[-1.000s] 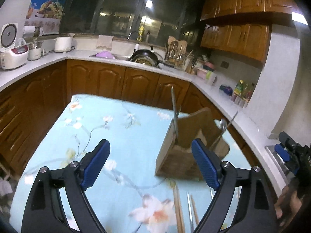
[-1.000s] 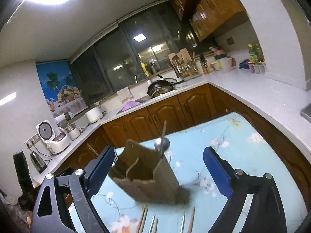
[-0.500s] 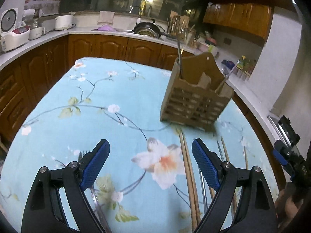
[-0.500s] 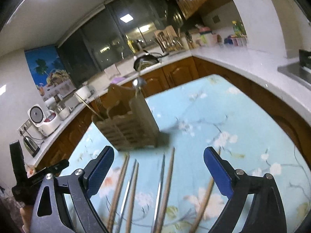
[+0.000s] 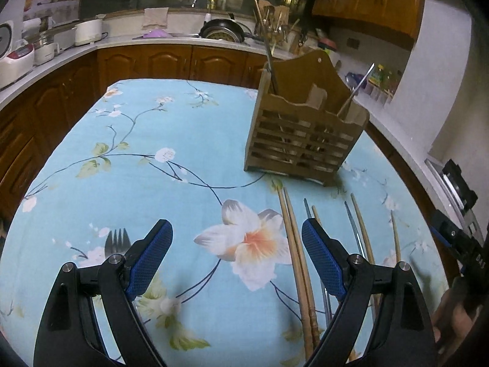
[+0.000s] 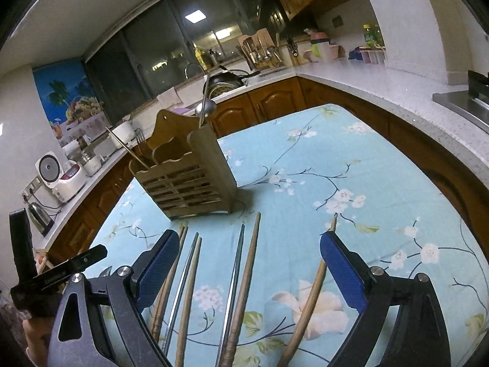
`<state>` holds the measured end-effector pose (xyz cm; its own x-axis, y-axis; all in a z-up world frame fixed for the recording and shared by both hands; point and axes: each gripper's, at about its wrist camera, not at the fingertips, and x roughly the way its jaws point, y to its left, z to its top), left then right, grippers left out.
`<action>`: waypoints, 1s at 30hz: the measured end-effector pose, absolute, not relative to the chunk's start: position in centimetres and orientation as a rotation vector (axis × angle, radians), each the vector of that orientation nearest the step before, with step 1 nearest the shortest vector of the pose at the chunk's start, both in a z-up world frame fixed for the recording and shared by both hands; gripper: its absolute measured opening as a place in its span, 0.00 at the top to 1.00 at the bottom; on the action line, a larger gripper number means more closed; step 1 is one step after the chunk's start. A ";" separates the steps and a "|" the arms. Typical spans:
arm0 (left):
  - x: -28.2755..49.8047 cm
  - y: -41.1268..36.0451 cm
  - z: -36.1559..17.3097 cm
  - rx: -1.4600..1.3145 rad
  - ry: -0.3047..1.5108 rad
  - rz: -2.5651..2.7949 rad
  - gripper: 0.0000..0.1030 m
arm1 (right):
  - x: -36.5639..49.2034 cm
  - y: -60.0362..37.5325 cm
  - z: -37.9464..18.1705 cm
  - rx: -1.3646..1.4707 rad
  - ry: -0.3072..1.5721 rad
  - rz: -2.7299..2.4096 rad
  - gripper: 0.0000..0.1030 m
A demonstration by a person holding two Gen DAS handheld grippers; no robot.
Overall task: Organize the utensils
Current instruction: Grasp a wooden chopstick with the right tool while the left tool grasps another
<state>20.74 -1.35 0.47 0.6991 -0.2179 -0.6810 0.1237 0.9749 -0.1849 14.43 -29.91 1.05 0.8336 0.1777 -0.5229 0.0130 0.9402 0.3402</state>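
A slatted wooden utensil holder [image 5: 302, 134] [image 6: 186, 180] stands upright on the floral blue tablecloth, with a spoon [image 6: 205, 108], a fork and thin metal sticks in its compartments. Several wooden chopsticks [image 5: 298, 257] [image 6: 244, 284] and metal chopsticks [image 6: 235, 275] lie on the cloth in front of it. A dark fork [image 5: 115, 241] lies by my left gripper's left finger. My left gripper [image 5: 237, 255] is open and empty above the cloth. My right gripper [image 6: 249, 267] is open and empty, low over the chopsticks.
The table [image 5: 128, 165] sits inside an L-shaped kitchen counter [image 6: 382, 82] with wooden cabinets. The counter bears a rice cooker [image 5: 12, 55], a pan [image 5: 221, 29], a kettle [image 6: 38, 217] and a sink rack. The right gripper shows at the left wrist view's right edge [image 5: 458, 235].
Both grippers have tilted down and drawn back from the holder. The holder now stands farther off, and the chopsticks and the fork have come into view below the fingers.
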 end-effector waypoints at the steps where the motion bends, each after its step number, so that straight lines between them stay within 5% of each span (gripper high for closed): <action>1: 21.0 -1.6 0.3 -0.121 0.781 -0.193 0.14 | 14.6 -29.9 1.0 0.338 0.586 0.089 0.08; 9: 23.5 -3.0 -0.9 -0.076 0.841 -0.204 0.16 | 16.7 -29.4 0.3 0.288 0.647 0.078 0.10; 16: 26.2 -4.8 -1.7 -0.025 0.885 -0.229 0.24 | 19.7 -28.5 -1.0 0.242 0.740 0.080 0.47; 30: 30.4 -7.9 -4.3 0.055 0.973 -0.265 0.45 | 24.1 -27.6 -2.9 0.196 0.843 0.093 0.64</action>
